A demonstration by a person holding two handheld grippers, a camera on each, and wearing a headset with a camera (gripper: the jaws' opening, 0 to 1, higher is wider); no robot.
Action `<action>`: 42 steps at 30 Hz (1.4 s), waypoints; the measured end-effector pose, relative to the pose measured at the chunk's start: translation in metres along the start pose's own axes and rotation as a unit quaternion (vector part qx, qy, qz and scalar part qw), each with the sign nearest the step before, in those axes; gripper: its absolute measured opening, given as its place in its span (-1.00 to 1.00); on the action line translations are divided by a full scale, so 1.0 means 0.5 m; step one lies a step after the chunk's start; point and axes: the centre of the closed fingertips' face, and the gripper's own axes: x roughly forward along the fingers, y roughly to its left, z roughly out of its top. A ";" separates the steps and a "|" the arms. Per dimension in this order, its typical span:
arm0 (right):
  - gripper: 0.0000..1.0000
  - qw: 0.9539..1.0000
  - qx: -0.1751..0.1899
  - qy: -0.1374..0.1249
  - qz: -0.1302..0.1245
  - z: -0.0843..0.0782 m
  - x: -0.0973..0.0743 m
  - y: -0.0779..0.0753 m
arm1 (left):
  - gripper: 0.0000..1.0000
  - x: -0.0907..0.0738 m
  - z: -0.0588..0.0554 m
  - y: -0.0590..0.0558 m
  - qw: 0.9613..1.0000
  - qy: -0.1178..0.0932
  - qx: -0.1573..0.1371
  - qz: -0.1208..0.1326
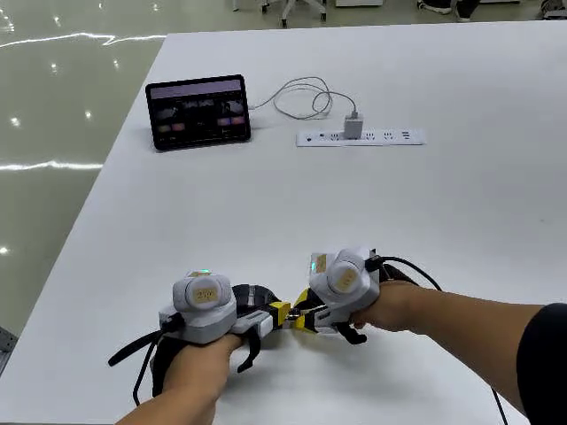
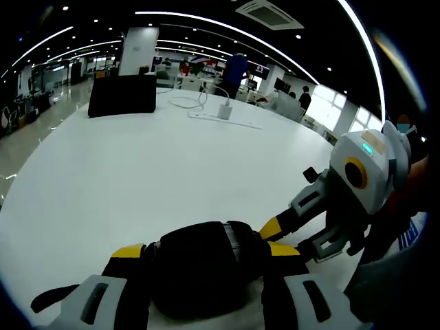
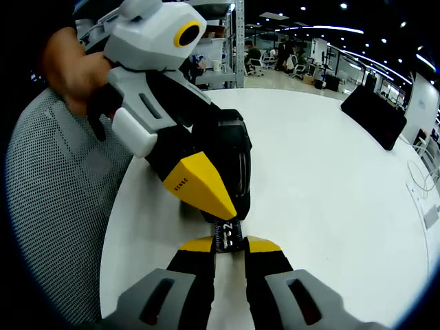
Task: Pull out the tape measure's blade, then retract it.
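Note:
The black tape measure [image 2: 206,265] sits between the yellow-tipped jaws of my left gripper [image 2: 206,251], which is shut on its body. In the right gripper view the case [image 3: 230,161] stands on the white table with a short length of blade [image 3: 228,237] out. My right gripper [image 3: 229,245] is shut on that blade's end, right at the case mouth. In the head view the left gripper [image 1: 279,314] and the right gripper [image 1: 301,319] meet tip to tip near the table's front edge, with the tape measure [image 1: 257,299] between them.
A tablet [image 1: 198,111] stands at the back left of the white table [image 1: 354,204]. A white power strip [image 1: 359,137] with a plugged charger and looped cable lies behind the middle. People and shelving show far off in the room.

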 end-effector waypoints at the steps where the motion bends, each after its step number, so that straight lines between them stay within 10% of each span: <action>1: -0.78 1.000 -0.008 -0.004 0.001 0.003 0.001 0.000 | 0.24 0.000 0.000 0.000 1.000 0.000 0.000 0.000; 42: -0.77 1.000 0.027 -0.015 0.002 0.018 0.014 0.001 | 0.25 0.000 -0.001 0.000 1.000 0.001 0.000 -0.003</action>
